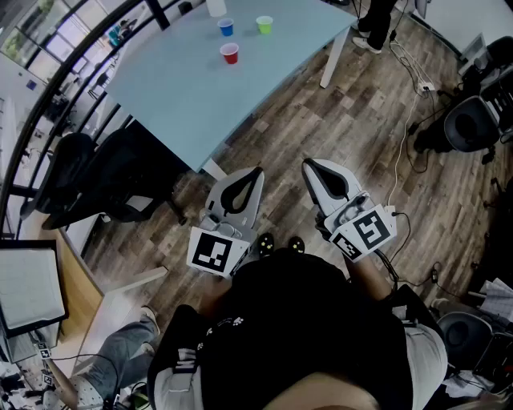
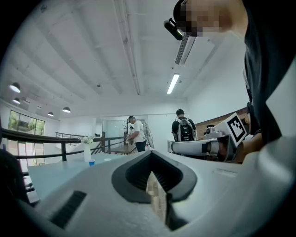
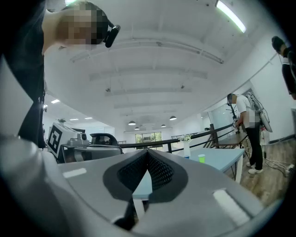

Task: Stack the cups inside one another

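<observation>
Desk point(image 1: 184, 88): far end cut off by the top edge in the head view. White vase point(image 1: 215, 6) at that far end is cropped, only its base shows. Person point(image 1: 375, 24) past the desk's right corner is cut to legs. Left gripper view: blue cup point(image 2: 91, 162) on the desk is too small for detail, and the desk's near part is hidden behind the left gripper point(image 2: 150, 154). Right gripper view: blue cup overlaps the vase base, too small to separate.
</observation>
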Tool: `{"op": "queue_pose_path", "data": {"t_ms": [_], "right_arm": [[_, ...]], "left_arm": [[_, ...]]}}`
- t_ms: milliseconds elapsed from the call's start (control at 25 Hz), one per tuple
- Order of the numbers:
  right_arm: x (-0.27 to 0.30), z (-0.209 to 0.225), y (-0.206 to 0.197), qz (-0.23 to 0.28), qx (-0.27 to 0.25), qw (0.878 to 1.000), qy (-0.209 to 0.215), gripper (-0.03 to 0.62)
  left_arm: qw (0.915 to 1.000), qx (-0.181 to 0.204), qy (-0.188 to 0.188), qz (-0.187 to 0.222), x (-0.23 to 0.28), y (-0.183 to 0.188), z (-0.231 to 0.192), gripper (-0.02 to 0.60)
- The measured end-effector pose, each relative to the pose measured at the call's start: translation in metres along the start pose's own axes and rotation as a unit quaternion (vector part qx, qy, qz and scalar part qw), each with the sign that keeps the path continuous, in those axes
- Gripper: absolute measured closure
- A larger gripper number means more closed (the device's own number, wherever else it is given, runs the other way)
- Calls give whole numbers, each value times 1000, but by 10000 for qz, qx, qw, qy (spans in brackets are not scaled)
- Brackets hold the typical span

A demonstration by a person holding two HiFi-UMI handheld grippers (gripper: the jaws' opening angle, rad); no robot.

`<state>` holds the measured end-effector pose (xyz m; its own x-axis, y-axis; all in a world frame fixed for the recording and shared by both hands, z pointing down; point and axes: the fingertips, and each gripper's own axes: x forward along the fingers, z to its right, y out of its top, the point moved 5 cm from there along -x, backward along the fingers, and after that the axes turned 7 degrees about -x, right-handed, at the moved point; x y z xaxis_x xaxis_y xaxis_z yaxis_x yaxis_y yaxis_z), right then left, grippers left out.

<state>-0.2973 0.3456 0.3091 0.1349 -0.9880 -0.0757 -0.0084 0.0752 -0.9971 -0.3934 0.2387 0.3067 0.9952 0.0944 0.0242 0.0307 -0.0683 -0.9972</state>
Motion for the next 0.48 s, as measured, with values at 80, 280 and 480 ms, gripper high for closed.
{"op": "queue_pose_path", "data": {"t_ms": [80,280,480], "right_arm": [[-2,3,-1,12,49,10000,2,591],[-8,9,-1,100,206,9997,69,591],[-11,14,2,233,351,9990,159,592]], "left_arm": [[10000,-11,3,-18,3,1,3,594],[10000,-18,48,-44,9,-1,8,594],[9999,-8,42,-94,15,-2,12,594]]}}
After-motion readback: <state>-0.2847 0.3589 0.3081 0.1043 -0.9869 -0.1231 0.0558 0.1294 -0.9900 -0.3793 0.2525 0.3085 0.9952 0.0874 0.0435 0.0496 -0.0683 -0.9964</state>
